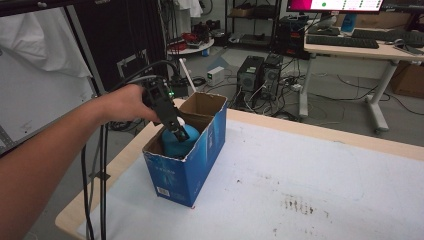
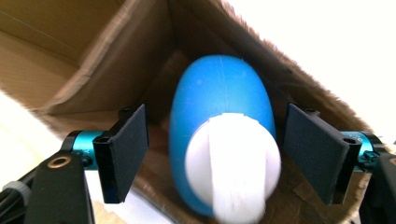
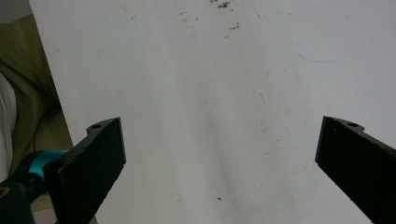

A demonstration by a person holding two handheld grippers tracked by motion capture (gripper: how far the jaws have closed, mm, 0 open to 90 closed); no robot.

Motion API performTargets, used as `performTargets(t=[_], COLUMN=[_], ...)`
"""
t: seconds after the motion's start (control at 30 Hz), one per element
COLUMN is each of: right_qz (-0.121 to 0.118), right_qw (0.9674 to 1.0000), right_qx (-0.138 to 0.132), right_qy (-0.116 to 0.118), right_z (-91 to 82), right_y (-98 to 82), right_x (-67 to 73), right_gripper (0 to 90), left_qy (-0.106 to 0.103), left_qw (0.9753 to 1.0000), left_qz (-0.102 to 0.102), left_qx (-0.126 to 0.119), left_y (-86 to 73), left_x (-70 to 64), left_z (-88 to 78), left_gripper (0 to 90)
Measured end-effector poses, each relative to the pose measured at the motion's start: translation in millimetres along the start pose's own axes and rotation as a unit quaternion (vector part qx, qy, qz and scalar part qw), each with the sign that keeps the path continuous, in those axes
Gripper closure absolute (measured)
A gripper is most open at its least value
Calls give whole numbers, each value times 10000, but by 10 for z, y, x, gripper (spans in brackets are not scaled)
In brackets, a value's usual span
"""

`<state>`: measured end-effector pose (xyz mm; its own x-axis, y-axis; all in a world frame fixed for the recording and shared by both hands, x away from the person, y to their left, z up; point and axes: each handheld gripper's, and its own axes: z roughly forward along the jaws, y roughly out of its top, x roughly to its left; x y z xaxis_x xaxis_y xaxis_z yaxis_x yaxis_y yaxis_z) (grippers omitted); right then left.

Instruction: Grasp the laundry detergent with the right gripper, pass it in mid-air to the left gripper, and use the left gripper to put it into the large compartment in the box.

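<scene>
White covered table (image 1: 310, 175) carries an open blue cardboard box (image 1: 187, 167). Inside it, between the spread jaws of the left gripper (image 2: 215, 149), stands a blue egg-shaped bottle with white cap (image 2: 222, 116), apparently released. Withdrawal remains. The right gripper (image 3: 219, 154) waits wide open, empty.

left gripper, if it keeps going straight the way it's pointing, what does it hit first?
Most likely the blue bottle in the cardboard box. The left gripper points down into the box, jaws open on either side of the bottle's white cap without touching it. The cap looks nearest, though depth is hard to judge.
</scene>
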<state>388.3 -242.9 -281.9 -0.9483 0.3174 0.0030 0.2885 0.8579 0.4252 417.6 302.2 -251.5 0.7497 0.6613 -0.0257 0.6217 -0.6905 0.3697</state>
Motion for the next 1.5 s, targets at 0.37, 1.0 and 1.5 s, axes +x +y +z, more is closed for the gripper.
performTargets(t=[0.37,1.0,1.5], right_qz=[-22,-59,-33], right_qw=[10000,9999,9997], right_qx=[-35,-137,-222], right_qy=[-58,-78,-76], right_z=[-44,-45,-27], right_y=[35,69,82], right_x=[47,65,63], right_gripper=[8,8,8], left_qy=[-3,-221,-491], left_qw=[9969,9926,9875], left_qz=[70,585,1273], left_qx=[-789,-1041,-786], left_y=[141,668,1006], left_x=[-156,-649,-936], left_z=[-422,-472,-163], left_gripper=[232,232,16])
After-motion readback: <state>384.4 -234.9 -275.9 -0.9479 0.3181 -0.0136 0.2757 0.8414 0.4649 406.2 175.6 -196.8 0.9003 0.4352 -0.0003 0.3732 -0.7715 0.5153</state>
